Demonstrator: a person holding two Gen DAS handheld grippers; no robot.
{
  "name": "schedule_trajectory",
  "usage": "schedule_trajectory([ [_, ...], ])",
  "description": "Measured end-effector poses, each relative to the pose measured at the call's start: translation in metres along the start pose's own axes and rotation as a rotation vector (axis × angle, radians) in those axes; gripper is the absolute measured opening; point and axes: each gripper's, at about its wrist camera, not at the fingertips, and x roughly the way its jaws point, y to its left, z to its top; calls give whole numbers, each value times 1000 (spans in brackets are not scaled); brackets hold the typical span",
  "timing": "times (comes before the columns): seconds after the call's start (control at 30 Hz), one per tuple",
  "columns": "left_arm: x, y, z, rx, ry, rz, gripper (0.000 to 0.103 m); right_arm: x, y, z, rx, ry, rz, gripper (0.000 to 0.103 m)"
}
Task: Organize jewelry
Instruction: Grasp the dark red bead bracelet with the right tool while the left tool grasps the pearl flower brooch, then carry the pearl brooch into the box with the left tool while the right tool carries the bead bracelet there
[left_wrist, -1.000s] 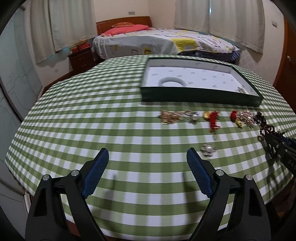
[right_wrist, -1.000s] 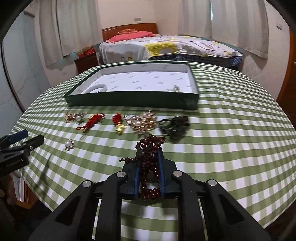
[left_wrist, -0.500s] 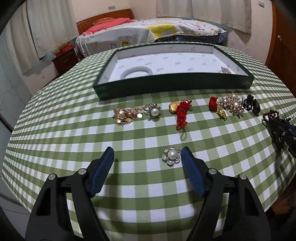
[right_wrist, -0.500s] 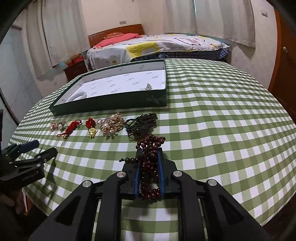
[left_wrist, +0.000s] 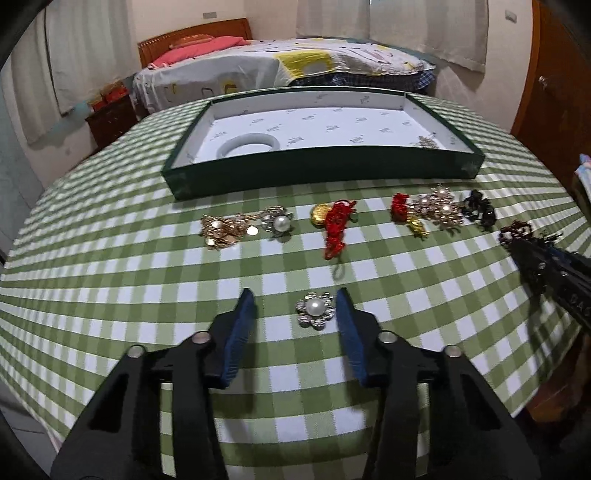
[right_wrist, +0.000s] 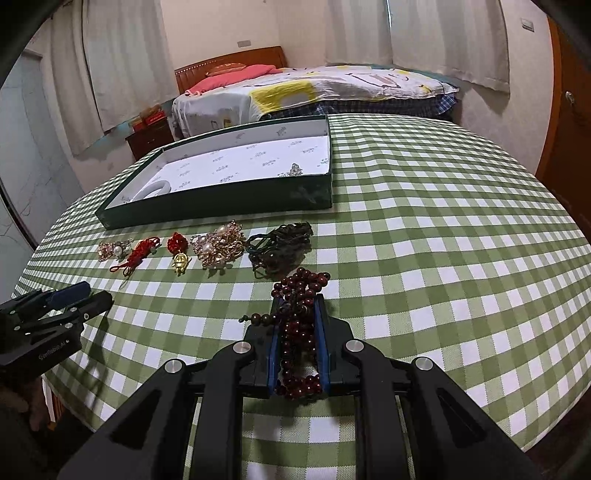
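Dim, even indoor light leaves soft shadows under the left gripper's fingers (left_wrist: 245, 325) toward 6 o'clock, while fisheye bending curves the table (left_wrist: 110, 280) and black vignetting fills all 4 corners.

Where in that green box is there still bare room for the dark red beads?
Most of the green box's white floor is bare, between the white ring at its left end and a small brooch in its near right corner. The cloth before the box is crowded with a row of jewelry.

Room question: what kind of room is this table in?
Most likely a bedroom at home: a made bed with a wooden headboard, a nightstand beside it, and curtains.
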Motion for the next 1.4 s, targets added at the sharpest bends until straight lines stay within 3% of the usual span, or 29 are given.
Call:
schedule_trajectory([
  [0.1, -1, -2, -2, 5, -4, -7, 38, 0, 1, -1, -1, 1, 0, 17],
  [0.17, -2, -2, -3, 12, -7, -31, 30, 0, 1, -1, -2, 1, -1, 17],
  [0.33, -2, -5, -3, 26, -10, -47, 22, 1, 4, -2, -8, 2, -2, 17],
  [1.0, -3, -4, -4, 27, -28, -45, 21, 1, 6, -3, -15, -3, -10, 17],
  [1.4, -28, 6, 8, 8, -112, -44, 21, -12, 12, 7, -29, -42, -5, 17],
])
